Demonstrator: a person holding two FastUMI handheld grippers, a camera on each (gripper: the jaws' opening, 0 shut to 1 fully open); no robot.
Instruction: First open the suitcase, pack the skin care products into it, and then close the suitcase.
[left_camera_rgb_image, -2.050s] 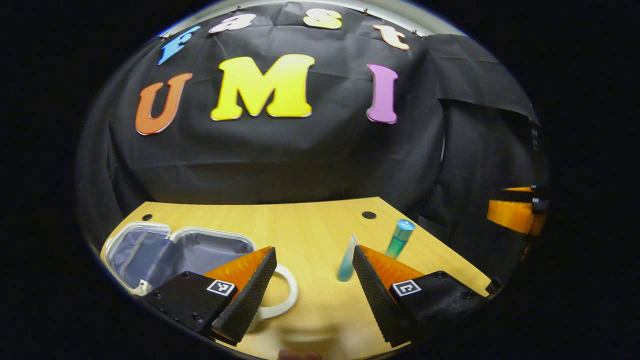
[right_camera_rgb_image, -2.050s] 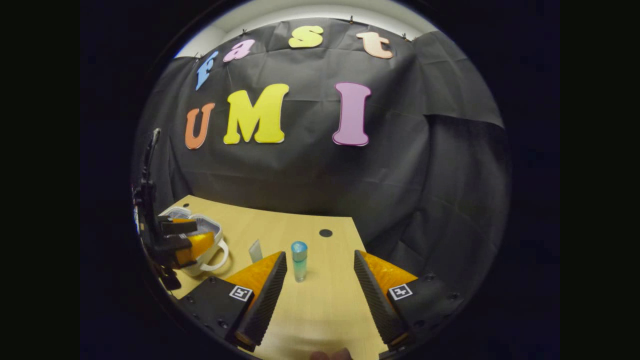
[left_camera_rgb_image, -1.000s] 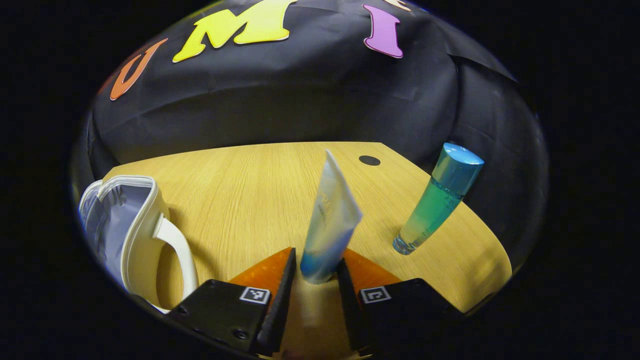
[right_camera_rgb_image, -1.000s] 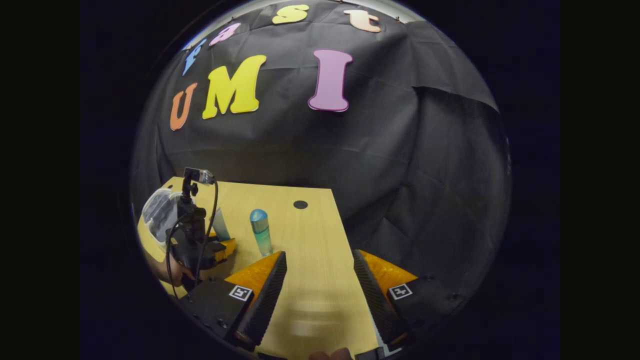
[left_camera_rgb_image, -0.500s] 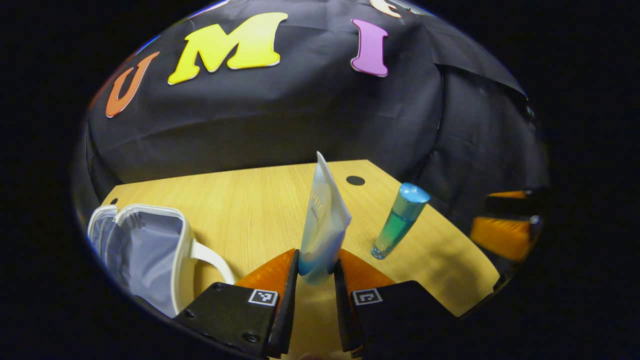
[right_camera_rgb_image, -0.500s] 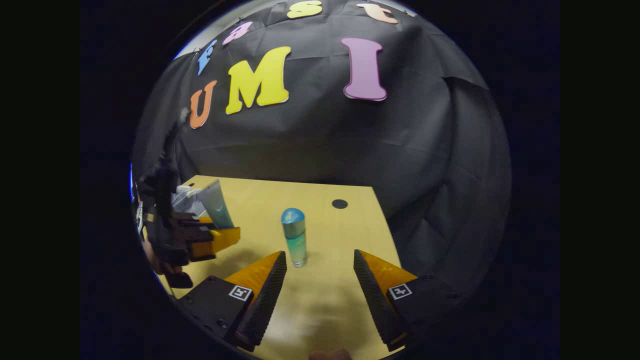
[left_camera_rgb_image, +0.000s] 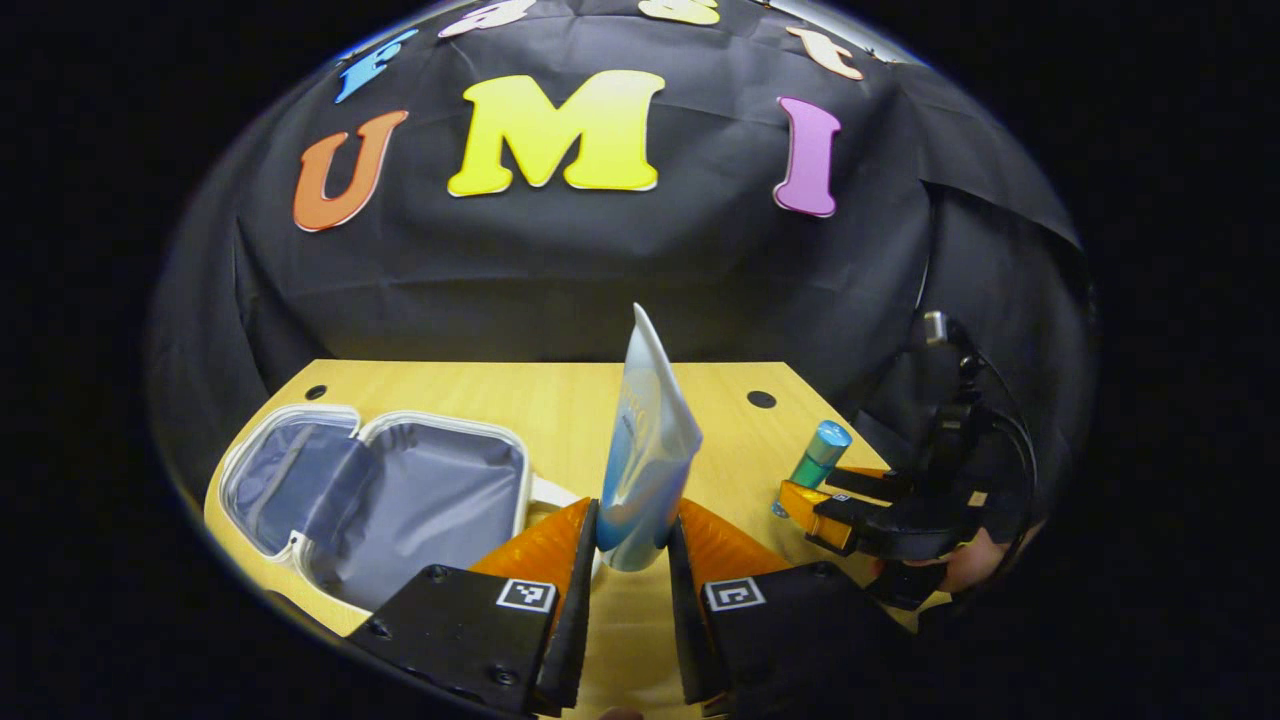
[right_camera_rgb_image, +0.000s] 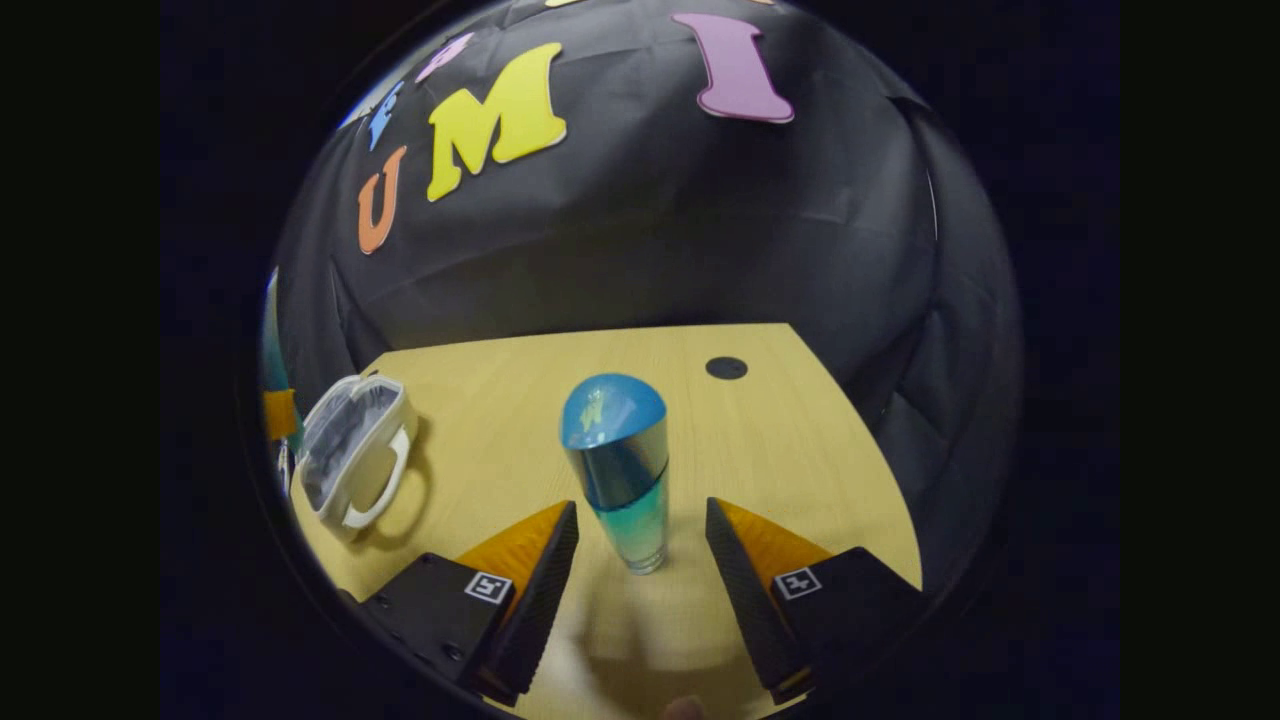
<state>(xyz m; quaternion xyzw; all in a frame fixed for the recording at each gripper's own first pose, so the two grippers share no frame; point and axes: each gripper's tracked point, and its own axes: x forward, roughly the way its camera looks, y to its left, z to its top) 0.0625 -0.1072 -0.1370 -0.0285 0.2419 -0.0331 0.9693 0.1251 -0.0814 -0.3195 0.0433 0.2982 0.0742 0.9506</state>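
Observation:
My left gripper is shut on the lower end of a white and blue tube, which stands upright between its fingers. Left of it the small white suitcase lies open on the table, its grey lining bare. In the right gripper view a blue-green bottle with a blue cap stands upright between the fingers of my right gripper, which is open and apart from it on both sides. The same bottle shows in the left gripper view, beside the right gripper.
The wooden table has a round dark hole near its far right corner. The open suitcase and its white handle sit at the left. A hand holds the right gripper by the table's right edge.
My left gripper shut on the tube and carried it toward the suitcase. My right gripper moved forward until the bottle stood between its open fingers.

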